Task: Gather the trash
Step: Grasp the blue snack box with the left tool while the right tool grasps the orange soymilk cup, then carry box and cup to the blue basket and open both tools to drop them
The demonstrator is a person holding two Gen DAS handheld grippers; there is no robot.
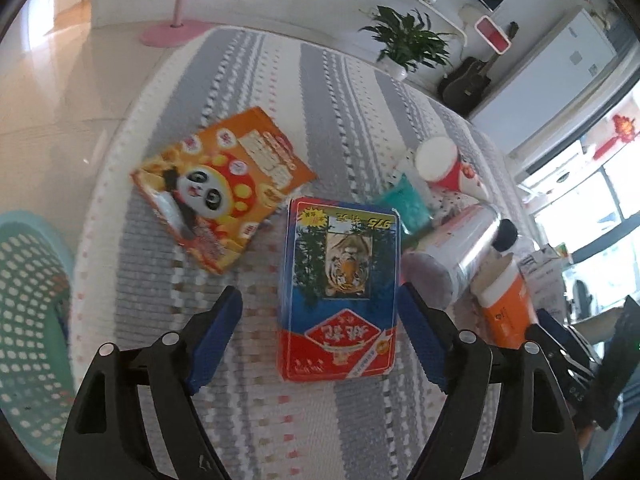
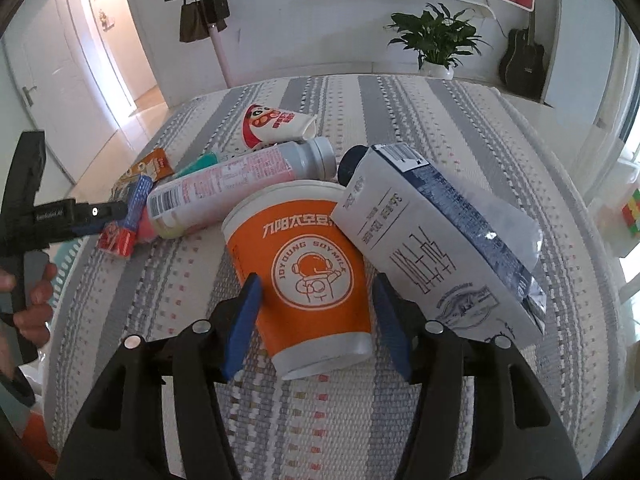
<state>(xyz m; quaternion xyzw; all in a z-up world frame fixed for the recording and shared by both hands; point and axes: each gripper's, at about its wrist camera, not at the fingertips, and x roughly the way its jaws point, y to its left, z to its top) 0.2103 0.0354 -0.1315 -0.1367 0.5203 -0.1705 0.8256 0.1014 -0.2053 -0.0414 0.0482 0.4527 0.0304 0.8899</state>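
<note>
My left gripper (image 1: 320,328) is open, its blue pads either side of a red and blue tiger box (image 1: 340,292) lying flat on the striped cloth (image 1: 256,92). An orange panda box (image 1: 216,188) lies beyond it to the left. My right gripper (image 2: 316,316) is open around an orange paper cup (image 2: 304,276) lying on its side. A white milk carton (image 2: 432,248) leans at the cup's right. A pink and grey bottle (image 2: 240,184) and a red and white cup (image 2: 276,124) lie behind. The left gripper also shows in the right wrist view (image 2: 132,212).
A teal mesh basket (image 1: 28,304) stands off the table's left edge. A teal wrapper (image 1: 404,204) lies among the trash. A potted plant (image 2: 436,40), a guitar (image 2: 524,60) and a pink stand (image 1: 176,28) are beyond the table's far edge.
</note>
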